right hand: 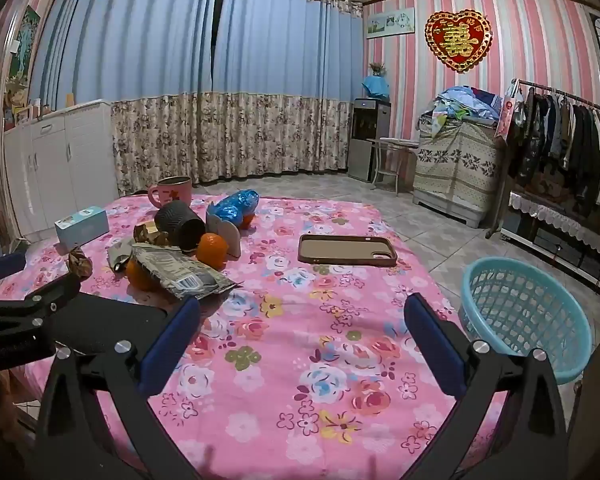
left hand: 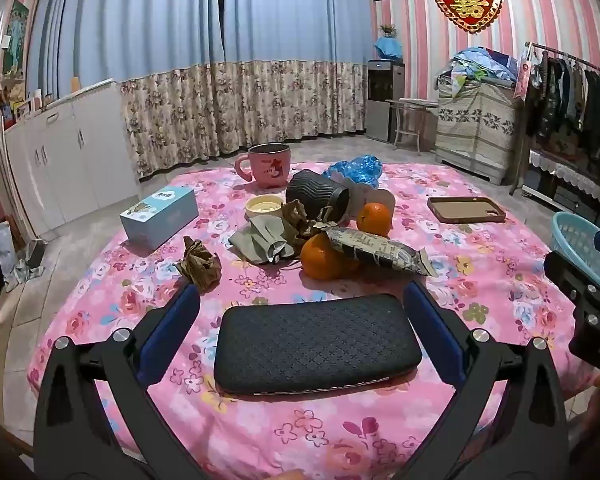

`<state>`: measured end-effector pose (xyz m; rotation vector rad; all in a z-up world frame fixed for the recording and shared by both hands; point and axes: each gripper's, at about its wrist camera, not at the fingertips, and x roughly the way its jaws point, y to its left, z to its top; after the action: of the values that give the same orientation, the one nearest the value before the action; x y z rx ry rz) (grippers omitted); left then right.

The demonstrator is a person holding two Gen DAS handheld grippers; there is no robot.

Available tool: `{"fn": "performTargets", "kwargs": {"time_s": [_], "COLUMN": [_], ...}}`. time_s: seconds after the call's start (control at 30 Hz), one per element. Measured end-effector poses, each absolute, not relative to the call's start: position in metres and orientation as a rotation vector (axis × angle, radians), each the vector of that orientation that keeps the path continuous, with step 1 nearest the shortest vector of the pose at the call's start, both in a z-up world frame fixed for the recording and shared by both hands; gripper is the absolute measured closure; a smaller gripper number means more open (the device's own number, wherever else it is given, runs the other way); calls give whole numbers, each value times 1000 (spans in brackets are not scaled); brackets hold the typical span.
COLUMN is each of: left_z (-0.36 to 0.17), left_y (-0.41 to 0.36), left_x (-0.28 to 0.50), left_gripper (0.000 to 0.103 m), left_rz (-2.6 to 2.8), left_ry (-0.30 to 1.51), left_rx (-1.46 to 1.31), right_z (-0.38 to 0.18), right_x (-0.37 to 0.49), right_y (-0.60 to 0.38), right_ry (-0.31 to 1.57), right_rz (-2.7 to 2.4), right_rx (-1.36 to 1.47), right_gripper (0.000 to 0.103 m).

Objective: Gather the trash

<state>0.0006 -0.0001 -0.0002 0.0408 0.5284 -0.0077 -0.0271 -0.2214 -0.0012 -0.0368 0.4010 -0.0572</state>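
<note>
Two low wrist views side by side, facing the curtains, sharing the floral table (left hand: 480, 264) clutter

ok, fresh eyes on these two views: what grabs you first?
The pink floral tablecloth fills both views, with a clutter heap at mid-table: oranges, a crumpled snack wrapper, brown paper wads and a tipped dark cup. A black pouch lies between the open left gripper fingers. At the table's right edge sits a light blue basket, just past the open right gripper.
</note>
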Motion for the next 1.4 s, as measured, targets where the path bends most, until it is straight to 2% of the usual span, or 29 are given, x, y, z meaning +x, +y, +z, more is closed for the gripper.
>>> {"fn": "performTargets", "kwargs": {"time_s": [1.4], "left_z": [-2], "left_y": [-1], "left_x": [0], "left_gripper": [5], "left_rz": [-16], "left_ry": [524], "left_rx": [32], "right_z": [-8], "right_x": [-23], "right_y": [-220], "right_ry": [412], "right_rz": [-52], "right_rx": [-29], "right_gripper": [4]}}
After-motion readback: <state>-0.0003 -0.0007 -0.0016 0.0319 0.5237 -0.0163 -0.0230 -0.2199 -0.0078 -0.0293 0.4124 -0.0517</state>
